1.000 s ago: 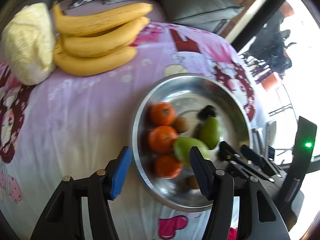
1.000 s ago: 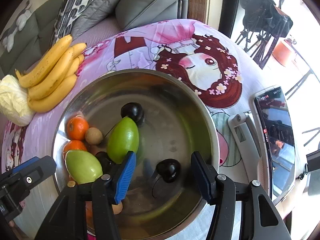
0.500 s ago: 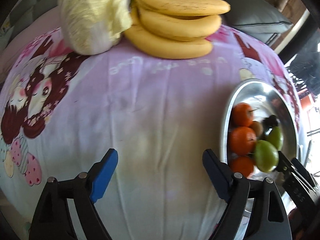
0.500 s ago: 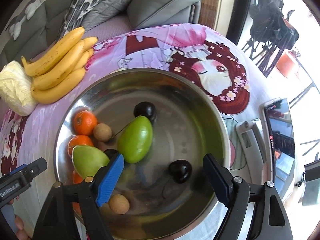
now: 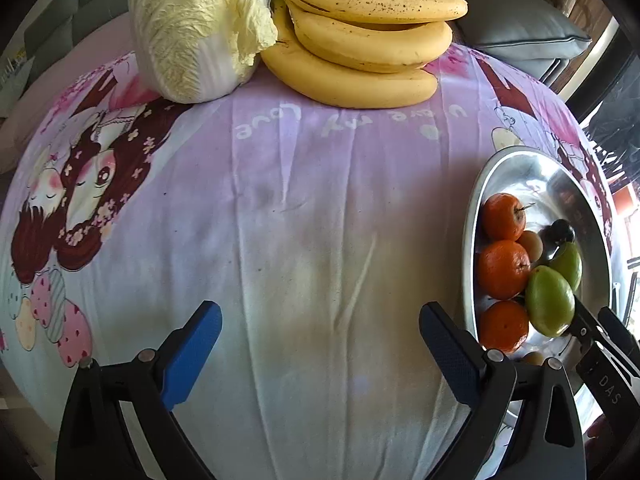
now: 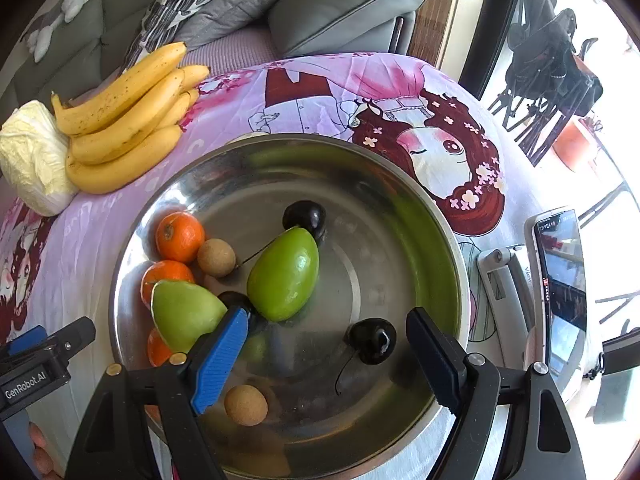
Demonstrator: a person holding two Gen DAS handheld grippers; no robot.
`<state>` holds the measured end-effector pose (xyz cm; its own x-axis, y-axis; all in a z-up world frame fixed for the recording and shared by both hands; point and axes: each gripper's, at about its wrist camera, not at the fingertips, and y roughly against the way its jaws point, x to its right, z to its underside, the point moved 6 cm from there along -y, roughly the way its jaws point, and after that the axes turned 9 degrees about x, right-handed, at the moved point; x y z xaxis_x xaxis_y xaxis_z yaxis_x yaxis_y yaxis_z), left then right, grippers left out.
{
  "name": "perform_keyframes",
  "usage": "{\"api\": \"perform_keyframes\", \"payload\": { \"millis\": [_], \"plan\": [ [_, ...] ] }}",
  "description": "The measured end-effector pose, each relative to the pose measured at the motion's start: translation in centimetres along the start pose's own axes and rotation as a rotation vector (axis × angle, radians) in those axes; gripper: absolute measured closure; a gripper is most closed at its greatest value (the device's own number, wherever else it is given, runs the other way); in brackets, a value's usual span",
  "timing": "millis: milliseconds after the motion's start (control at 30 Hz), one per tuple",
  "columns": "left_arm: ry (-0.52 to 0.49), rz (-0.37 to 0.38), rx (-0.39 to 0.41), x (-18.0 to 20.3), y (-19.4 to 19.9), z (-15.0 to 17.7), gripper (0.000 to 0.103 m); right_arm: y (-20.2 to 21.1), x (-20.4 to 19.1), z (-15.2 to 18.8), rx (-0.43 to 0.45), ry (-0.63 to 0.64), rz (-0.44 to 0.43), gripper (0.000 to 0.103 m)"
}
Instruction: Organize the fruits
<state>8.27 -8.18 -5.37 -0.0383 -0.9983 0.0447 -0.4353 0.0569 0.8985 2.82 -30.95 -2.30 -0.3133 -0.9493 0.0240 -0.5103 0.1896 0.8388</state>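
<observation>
A steel bowl [image 6: 280, 140] on a pink cartoon-print cloth holds oranges [image 6: 178, 236], two green fruits [image 6: 284, 276], dark cherries [image 6: 372, 340] and small brown round fruits [image 6: 245, 405]. My right gripper [image 6: 326, 316] hangs open over the bowl's near side; one cherry lies below, between its fingers, untouched. My left gripper [image 5: 318, 312] is above bare cloth to the left of the bowl [image 5: 472, 216], its jaws opening with nothing between them. A bunch of bananas [image 5: 360, 60] lies at the far side of the cloth.
A pale cabbage [image 5: 192, 28] rests against the bananas. A phone on a stand [image 6: 560, 280] sits right of the bowl. Grey cushions and a sofa lie beyond the table's far edge. A wide stretch of cloth [image 5: 300, 200] separates the bananas from my left gripper.
My left gripper swung left, off the bowl and over the cloth, and its jaws spread much wider. The right gripper's jaws widened over the cherry while staying above the bowl.
</observation>
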Motion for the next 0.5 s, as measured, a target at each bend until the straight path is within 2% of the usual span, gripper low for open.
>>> {"api": "perform_keyframes", "payload": {
  "millis": [233, 500],
  "plan": [
    [0.001, -0.04, 0.035, -0.8, 1.7, 0.4, 0.004, 1.2, -1.0, 0.2, 0.028, 0.03, -0.016, 0.019],
    [0.001, -0.072, 0.018, -1.8, 2.0, 2.0, 0.004, 1.9, -1.4, 0.9, 0.037, 0.036, -0.009, 0.019]
  ]
}}
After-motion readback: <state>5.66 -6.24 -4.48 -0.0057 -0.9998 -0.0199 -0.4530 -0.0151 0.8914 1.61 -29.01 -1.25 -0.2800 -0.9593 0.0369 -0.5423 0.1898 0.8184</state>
